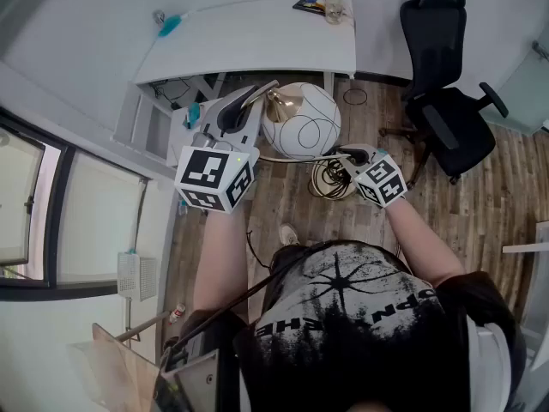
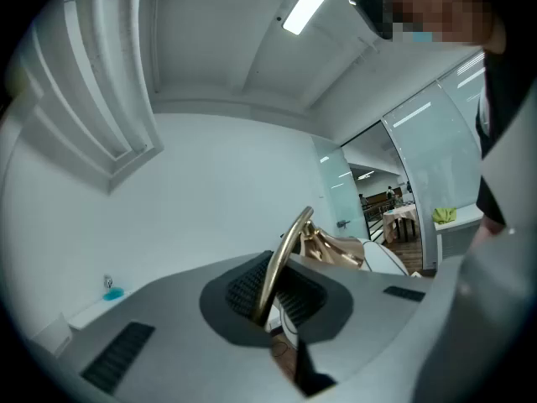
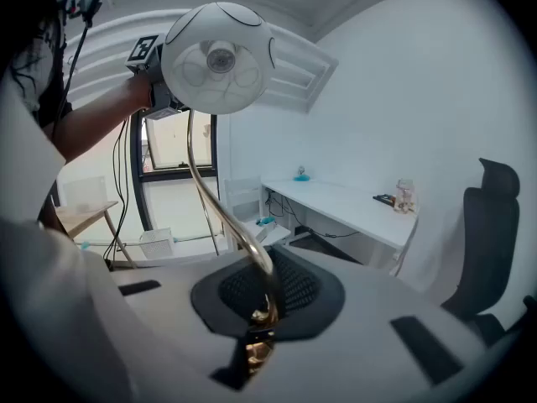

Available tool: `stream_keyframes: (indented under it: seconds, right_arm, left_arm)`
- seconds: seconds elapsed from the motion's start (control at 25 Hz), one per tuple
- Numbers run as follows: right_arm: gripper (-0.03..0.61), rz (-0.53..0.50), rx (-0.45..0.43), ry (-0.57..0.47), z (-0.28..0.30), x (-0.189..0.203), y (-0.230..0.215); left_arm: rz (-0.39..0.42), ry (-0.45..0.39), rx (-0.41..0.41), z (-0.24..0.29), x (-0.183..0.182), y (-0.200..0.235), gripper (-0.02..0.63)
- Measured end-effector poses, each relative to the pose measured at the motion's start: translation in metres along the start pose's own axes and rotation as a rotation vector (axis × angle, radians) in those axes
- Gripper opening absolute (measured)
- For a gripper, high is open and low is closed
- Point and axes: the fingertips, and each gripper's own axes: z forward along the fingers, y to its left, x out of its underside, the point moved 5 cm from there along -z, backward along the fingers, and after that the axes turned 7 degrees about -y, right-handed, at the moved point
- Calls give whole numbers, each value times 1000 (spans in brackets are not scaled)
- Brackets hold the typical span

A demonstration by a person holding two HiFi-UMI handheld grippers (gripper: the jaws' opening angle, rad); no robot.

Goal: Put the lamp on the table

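Carrying lamp (image 1: 300, 120) two-handed, near the table (image 1: 257, 37): left gripper (image 2: 267, 296) clamped shut on upper brass stem (image 3: 204, 187), right gripper (image 3: 263, 307) clamped on lower stem; two grips likely steady the top-heavy shade.

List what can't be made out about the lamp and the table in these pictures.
- Where the gold stem ends: right gripper view; it runs into the right gripper's shut jaws, and the gripper's body hides the rest.
- Lamp shade: left gripper view; mostly behind the left gripper's body.
- Small items on the table's far corner: head view; too small to name.
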Motion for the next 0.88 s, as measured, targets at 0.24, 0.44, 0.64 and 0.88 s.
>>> stream_keyframes:
  seconds: [0.24,0.44,0.64,0.88]
  right_arm:
    - [18,0,0,1,3,1,0]
    - [20,7,24,0,1,1,-3]
    - [20,-4,27,-4,-4,7,-6]
    - [20,-5,33,13,-3,11,-10]
  left_arm:
    - [-2,3,-3,0,3,2,15]
    - [-6,-1,4,0,3,0,15]
    - [-13,-5,3,-1,8,-7,15]
    - [-25,2,-1,3,15,-6,15]
